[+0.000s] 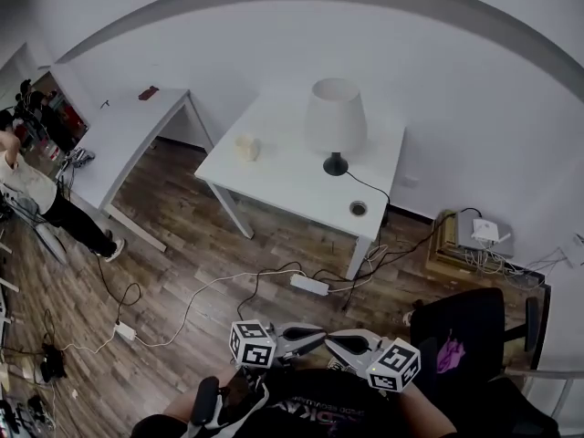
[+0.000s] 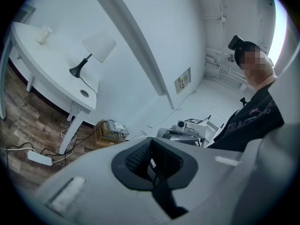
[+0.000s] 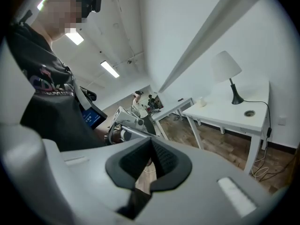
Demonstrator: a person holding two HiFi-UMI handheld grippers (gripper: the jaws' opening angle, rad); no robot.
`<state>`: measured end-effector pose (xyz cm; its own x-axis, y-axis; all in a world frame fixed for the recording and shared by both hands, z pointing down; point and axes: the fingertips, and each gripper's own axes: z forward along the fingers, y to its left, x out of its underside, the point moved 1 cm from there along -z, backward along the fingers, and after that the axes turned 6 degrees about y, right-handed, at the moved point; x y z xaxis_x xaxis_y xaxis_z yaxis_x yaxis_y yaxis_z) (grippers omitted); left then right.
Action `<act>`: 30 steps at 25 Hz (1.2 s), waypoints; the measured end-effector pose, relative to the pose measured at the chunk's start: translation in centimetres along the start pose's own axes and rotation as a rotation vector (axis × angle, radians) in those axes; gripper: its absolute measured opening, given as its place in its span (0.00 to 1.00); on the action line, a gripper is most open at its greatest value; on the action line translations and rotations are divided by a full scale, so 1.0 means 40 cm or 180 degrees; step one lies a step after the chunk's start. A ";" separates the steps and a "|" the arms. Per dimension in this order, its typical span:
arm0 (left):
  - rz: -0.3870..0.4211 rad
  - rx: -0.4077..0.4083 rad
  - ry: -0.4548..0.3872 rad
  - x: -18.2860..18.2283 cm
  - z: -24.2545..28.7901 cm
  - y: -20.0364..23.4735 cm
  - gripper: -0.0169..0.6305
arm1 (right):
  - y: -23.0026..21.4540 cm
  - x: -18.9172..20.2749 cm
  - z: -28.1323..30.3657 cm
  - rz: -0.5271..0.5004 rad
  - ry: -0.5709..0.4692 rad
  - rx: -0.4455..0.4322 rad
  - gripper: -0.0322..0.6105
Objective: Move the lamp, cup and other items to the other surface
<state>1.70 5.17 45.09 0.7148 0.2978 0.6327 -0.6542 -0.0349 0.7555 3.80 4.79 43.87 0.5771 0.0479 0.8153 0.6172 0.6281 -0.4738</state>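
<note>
Both tools sit low in the head view at 6 o'clock, tips turned toward each other and nearly meeting.

Left gripper (image 2: 151,143): jaws together, nothing between the pads. Right gripper (image 3: 151,143): the same, closed and empty. Neither touches any task item.

Outward from the tools:
- Power strip (image 1: 308,285) lies on the wood floor just past the tips at 12 o'clock, with cables trailing off it
- Black chair (image 1: 474,322) is close by at 3 o'clock
- White table (image 1: 274,185) is farther out at 12 o'clock, well apart from both tools
- Lamp (image 1: 335,117) stands upright on that table near the wall side, pale shade on a dark base, its cord running off toward the round cable hole (image 1: 358,208) at the near right corner
- Cup (image 1: 246,147) is on the same table at 11 o'clock from me, left of the lamp and apart from it
- Second table (image 1: 128,130) is out at 10 o'clock, with a small dark item (image 1: 148,92) at its far edge, too small to identify
- A person (image 1: 32,185) stands at 9 o'clock near the frame edge
</note>
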 end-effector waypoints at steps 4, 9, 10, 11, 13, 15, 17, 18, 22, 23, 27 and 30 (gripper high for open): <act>-0.0025 0.0017 0.0018 0.009 -0.006 -0.007 0.01 | 0.008 0.004 0.002 0.0105 -0.0030 -0.0062 0.06; 0.0006 0.0028 0.0056 0.016 0.003 -0.012 0.01 | 0.010 0.012 -0.007 0.0115 -0.0003 -0.0068 0.06; 0.0009 0.0028 0.0059 0.017 0.005 -0.014 0.01 | 0.011 0.013 -0.010 0.0124 -0.0022 -0.0060 0.06; 0.0011 0.0030 0.0058 0.018 0.007 -0.016 0.01 | 0.011 0.013 -0.013 0.0135 -0.0047 -0.0055 0.06; 0.0015 0.0034 0.0050 0.018 0.010 -0.020 0.01 | 0.012 0.013 -0.018 0.0155 -0.0081 -0.0052 0.06; 0.0014 0.0022 0.0047 0.020 0.011 -0.021 0.01 | 0.013 0.017 -0.019 0.0153 -0.0066 -0.0056 0.06; -0.0023 0.0029 0.0055 0.026 0.010 -0.021 0.01 | 0.015 0.022 -0.018 0.0150 -0.0033 -0.0070 0.06; -0.0036 0.0040 0.0056 0.029 0.011 -0.022 0.01 | 0.017 0.024 -0.018 0.0151 -0.0024 -0.0081 0.06; 0.0044 0.0012 0.0025 0.028 0.013 -0.034 0.01 | 0.025 0.021 -0.027 0.0152 -0.0064 -0.0096 0.06; 0.0060 0.0001 0.0014 0.030 0.013 -0.035 0.01 | 0.027 0.022 -0.029 0.0161 -0.0079 -0.0097 0.06; 0.0049 -0.0072 -0.0066 0.020 0.000 -0.023 0.01 | 0.018 0.017 -0.015 0.0167 -0.0065 -0.0194 0.06; -0.0009 0.0034 -0.0075 0.035 0.027 0.000 0.01 | 0.010 0.016 -0.040 0.0225 -0.0016 -0.0175 0.06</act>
<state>2.95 4.56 46.15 0.7224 0.2754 0.6343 -0.6496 -0.0443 0.7590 5.28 3.82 43.66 0.6176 0.0946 0.7807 0.6036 0.5794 -0.5477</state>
